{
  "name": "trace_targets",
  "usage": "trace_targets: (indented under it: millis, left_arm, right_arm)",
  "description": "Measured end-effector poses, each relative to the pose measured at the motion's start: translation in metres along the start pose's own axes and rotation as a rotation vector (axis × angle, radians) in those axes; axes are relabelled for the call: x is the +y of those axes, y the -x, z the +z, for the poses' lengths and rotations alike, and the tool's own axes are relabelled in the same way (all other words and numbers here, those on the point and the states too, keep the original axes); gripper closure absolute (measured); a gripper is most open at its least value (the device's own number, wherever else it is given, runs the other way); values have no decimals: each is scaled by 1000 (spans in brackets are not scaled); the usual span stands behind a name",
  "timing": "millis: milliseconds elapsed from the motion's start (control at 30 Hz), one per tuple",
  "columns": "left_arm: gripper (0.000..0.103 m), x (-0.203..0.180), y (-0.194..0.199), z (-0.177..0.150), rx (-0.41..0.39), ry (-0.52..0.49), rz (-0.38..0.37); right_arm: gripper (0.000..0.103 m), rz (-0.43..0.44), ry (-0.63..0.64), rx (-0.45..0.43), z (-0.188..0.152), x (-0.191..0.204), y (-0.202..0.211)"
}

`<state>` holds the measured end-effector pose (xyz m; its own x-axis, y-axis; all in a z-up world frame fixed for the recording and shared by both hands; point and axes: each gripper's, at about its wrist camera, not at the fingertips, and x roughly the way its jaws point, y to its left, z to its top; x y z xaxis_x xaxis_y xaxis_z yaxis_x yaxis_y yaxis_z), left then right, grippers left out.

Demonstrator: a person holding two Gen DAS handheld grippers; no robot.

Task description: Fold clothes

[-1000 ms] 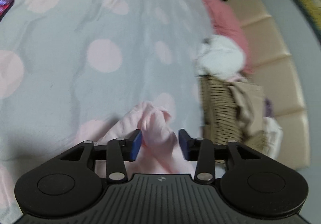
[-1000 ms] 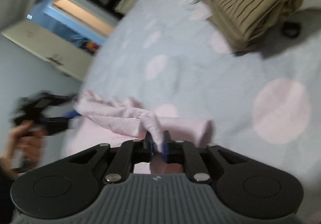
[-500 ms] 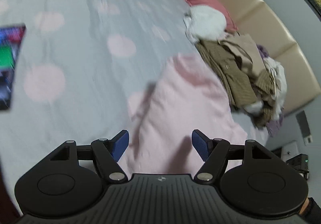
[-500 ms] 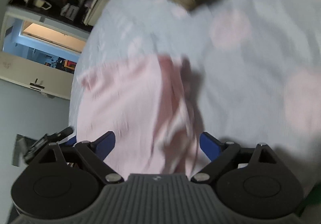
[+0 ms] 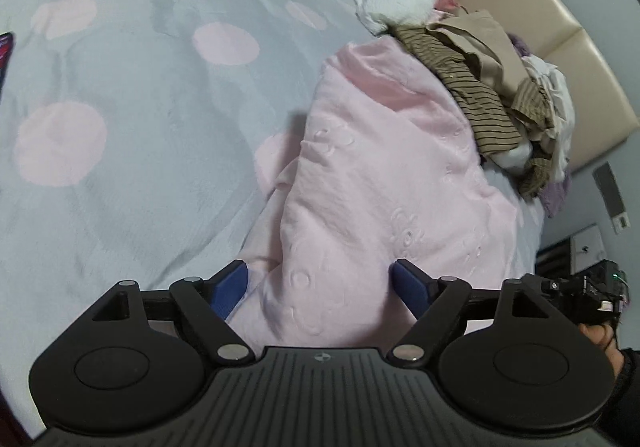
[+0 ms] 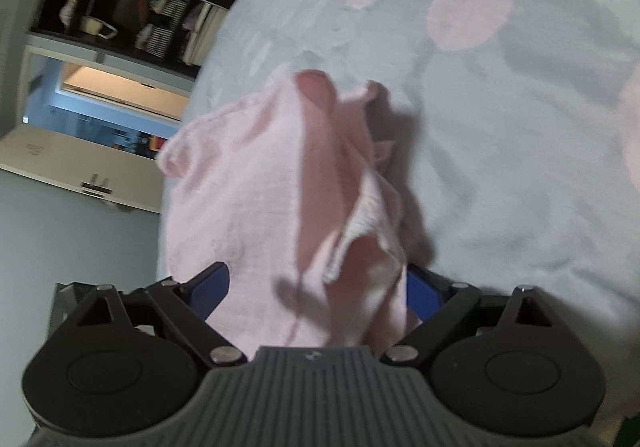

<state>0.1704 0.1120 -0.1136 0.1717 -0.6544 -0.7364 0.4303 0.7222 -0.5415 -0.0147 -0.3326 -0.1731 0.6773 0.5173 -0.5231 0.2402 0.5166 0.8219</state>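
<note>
Left gripper [image 5: 320, 281] has its jaws spread wide, nothing pinched, and we see the pink garment [image 5: 384, 183] lying between and beyond its blue fingers, spread on the grey polka-dot bedsheet [image 5: 132, 119]. Far right of it sits a pile of unfolded clothes [image 5: 492, 87], striped brown shirt on top, touching the garment's far edge. Right gripper [image 6: 316, 287] is also wide open, with the same pink garment [image 6: 276, 183] bunched and partly doubled over just ahead of its jaws, one ribbed hem turned up near the right finger. We judge the fabric soft, light and floppy, likely to slump and wrinkle. Best hold looks like a corner or the hem edge, pinching a single layer.
</note>
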Motion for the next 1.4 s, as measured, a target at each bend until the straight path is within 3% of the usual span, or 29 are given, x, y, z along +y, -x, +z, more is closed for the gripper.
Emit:
trace_targets:
  millis: [167,367,533,633,667,700,733,767,833,1033,1200,1300,1367,1400]
  left_arm:
    - [24,10,-5,13,19,-7,-43]
    - [22,35,-29,21,112,112,-136]
    - [0,43,-45,24,140,179,-209]
    - [0,42,-46,22,136,212,-201]
    - [0,43,-45,22,135,226,-195]
    - [12,43,-44,21,134,240,-188]
    - [49,44,-43,21,134,254,-182]
    - [74,44,-42,20,133,268,-176]
    - [80,43,-34,17,123,280,-175]
    - [84,2,30,-12,-10,314,-116]
    - [83,-29,89,-71,-187,393,-152]
    - [81,-36,80,-119,-148,480,-129]
    - [72,-35,62,-147,-101,583,-102]
    - [68,-36,54,-153,-62,596,-53]
  right_arm:
    - [9,43,9,9,2,-5,-5]
    - [9,107,15,29,6,-11,-11]
    - [9,146,11,46,11,-9,-27]
    - [9,164,1,55,13,-7,-36]
    - [15,170,-2,58,14,-6,-40]
    - [24,176,-5,61,15,-5,-43]
    - [64,190,-32,76,15,-7,-48]
    - [86,207,-73,98,15,-9,-54]
    - [87,212,-30,141,24,7,-52]
    - [89,206,177,270,54,70,-40]
    - [89,199,350,376,78,122,-29]
    - [87,117,457,462,77,129,-37]
    - [76,8,522,513,68,116,-50]
    - [71,-59,544,522,63,104,-58]
